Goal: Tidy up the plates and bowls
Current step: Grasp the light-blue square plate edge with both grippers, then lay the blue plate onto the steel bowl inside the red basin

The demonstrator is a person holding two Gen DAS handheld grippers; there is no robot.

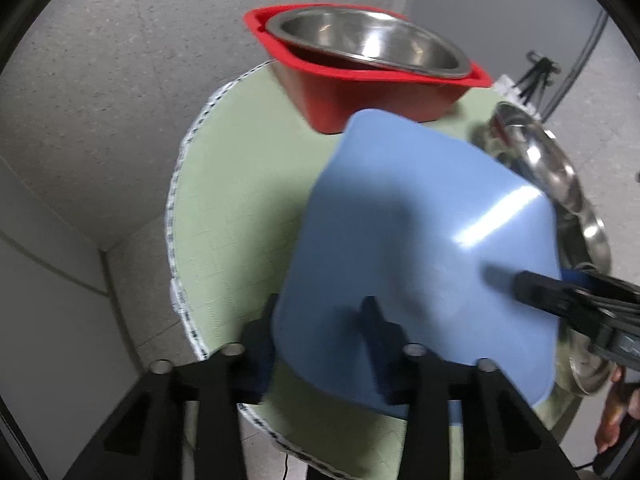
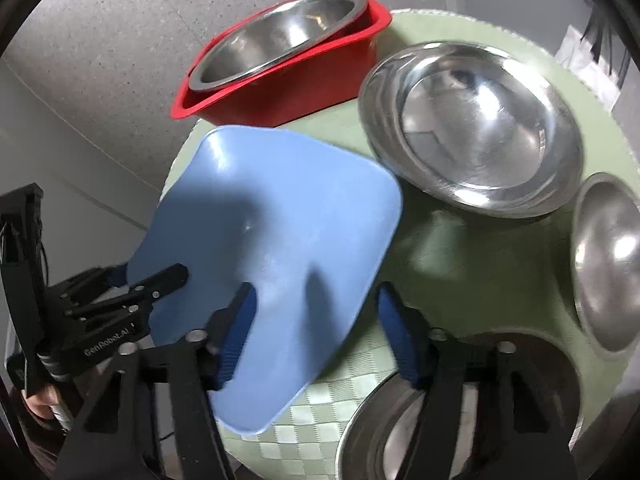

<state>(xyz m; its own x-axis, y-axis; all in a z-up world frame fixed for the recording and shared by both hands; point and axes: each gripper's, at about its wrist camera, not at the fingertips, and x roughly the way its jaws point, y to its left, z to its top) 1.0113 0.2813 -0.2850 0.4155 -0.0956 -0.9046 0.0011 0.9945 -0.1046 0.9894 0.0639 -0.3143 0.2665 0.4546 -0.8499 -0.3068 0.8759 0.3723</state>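
Note:
A blue square plate (image 1: 420,248) is held tilted above the round green table (image 1: 240,168); it also shows in the right wrist view (image 2: 280,240). My left gripper (image 1: 320,332) straddles its near edge, one finger over its face and one behind it. My right gripper (image 2: 316,320) does the same from the other side. A red square bowl (image 1: 360,96) with a steel bowl (image 1: 368,40) in it stands at the far edge, also in the right wrist view (image 2: 280,92). A wide steel plate (image 2: 472,128) lies right of the blue plate.
A steel bowl (image 2: 608,264) lies at the table's right edge and another steel bowl (image 2: 400,420) sits under my right gripper. The table edge drops to a grey speckled floor (image 1: 100,80). A tripod (image 1: 536,76) stands beyond the table.

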